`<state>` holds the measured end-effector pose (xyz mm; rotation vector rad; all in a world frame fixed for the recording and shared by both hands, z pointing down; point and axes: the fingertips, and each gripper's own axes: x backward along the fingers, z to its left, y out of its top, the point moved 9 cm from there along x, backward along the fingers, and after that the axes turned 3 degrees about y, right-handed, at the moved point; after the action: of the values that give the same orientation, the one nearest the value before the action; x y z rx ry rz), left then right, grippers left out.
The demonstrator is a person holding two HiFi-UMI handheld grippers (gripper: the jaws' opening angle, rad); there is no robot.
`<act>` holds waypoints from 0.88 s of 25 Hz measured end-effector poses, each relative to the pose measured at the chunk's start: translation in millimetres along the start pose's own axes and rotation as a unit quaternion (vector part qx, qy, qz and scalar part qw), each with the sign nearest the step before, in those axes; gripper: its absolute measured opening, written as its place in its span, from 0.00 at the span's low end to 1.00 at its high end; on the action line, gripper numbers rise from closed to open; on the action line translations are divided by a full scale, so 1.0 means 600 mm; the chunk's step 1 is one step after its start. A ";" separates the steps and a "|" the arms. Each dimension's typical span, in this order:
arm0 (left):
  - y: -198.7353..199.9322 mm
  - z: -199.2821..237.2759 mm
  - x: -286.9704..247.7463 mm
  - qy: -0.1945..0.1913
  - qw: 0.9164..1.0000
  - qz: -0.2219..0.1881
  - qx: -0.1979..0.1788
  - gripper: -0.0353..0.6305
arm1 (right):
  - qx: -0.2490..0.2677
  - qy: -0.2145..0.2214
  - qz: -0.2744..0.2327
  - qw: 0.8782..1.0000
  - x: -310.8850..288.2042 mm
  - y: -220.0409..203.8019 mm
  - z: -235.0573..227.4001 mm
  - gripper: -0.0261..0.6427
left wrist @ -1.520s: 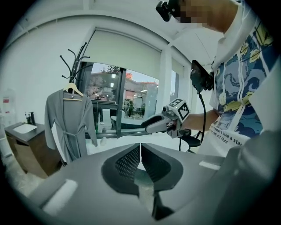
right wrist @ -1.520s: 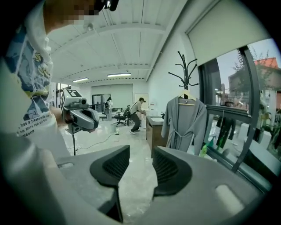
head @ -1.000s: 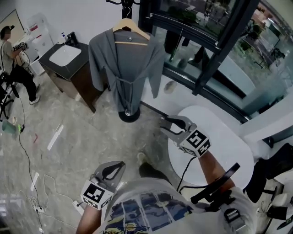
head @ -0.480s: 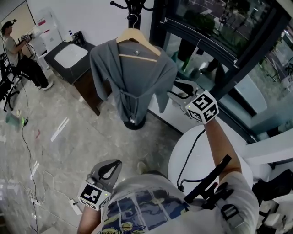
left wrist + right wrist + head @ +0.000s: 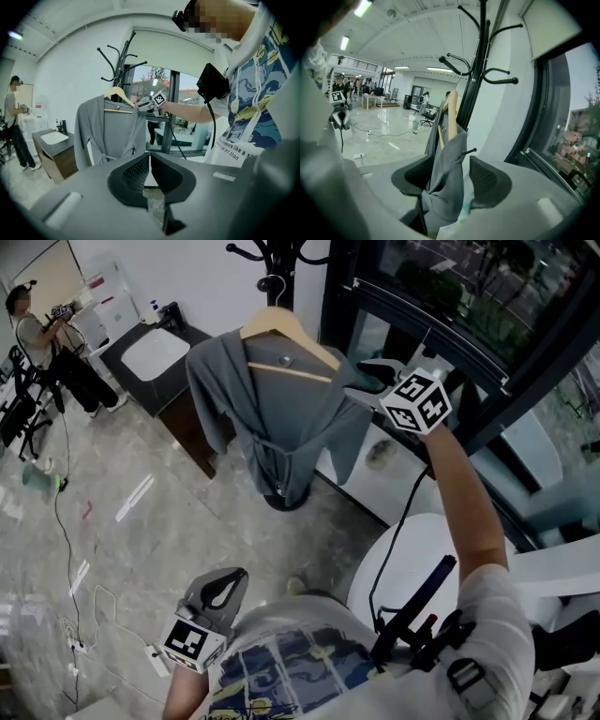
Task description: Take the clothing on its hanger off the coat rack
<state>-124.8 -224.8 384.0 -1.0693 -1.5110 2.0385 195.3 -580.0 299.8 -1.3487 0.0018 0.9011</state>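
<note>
A grey robe (image 5: 281, 418) hangs on a wooden hanger (image 5: 286, 334) hooked on the black coat rack (image 5: 277, 259). My right gripper (image 5: 367, 377) is raised to the hanger's right shoulder. In the right gripper view its jaws are opening around the robe's shoulder (image 5: 447, 178) and the hanger's end (image 5: 451, 117), with a gap beside the cloth. My left gripper (image 5: 225, 589) hangs low by my body, its jaws (image 5: 148, 161) shut on nothing, pointing toward the robe (image 5: 110, 136).
A dark cabinet with a white sink (image 5: 155, 357) stands left of the rack. A dark window frame (image 5: 450, 334) runs behind my right arm. A white round table (image 5: 412, 559) is below it. A person (image 5: 37, 334) stands far left; cables (image 5: 84, 615) lie on the floor.
My right gripper has risen from above the white table up to the hanger's right shoulder. The left gripper has stayed low.
</note>
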 end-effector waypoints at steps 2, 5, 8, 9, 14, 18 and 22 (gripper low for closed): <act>0.003 0.002 -0.004 0.003 1.000 0.001 0.000 0.08 | -0.005 0.028 0.002 1.000 -0.021 0.005 -0.015 0.40; 0.001 0.004 -0.008 0.008 1.000 0.003 0.000 0.08 | -0.008 0.069 0.007 0.998 -0.047 0.012 -0.030 0.40; -0.002 0.004 -0.007 0.012 1.000 0.002 0.005 0.08 | -0.016 0.118 0.015 0.993 -0.070 0.020 -0.028 0.40; -0.003 0.004 -0.007 0.013 1.000 0.002 0.006 0.08 | -0.019 0.129 0.014 0.991 -0.077 0.023 -0.026 0.40; -0.007 0.003 -0.002 0.020 1.000 -0.002 0.011 0.08 | -0.020 0.141 0.013 0.990 -0.101 0.031 -0.021 0.33; -0.015 0.004 0.015 0.029 0.999 -0.006 0.014 0.08 | -0.024 0.128 0.001 0.991 -0.098 0.032 -0.016 0.08; -0.029 0.003 0.035 0.029 0.999 -0.008 0.014 0.07 | -0.040 0.112 -0.006 0.993 -0.088 0.033 -0.013 0.07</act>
<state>-141.8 -205.2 393.2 -1.0928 -1.4535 1.9941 152.4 -616.4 307.0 -1.5163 0.1316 0.7431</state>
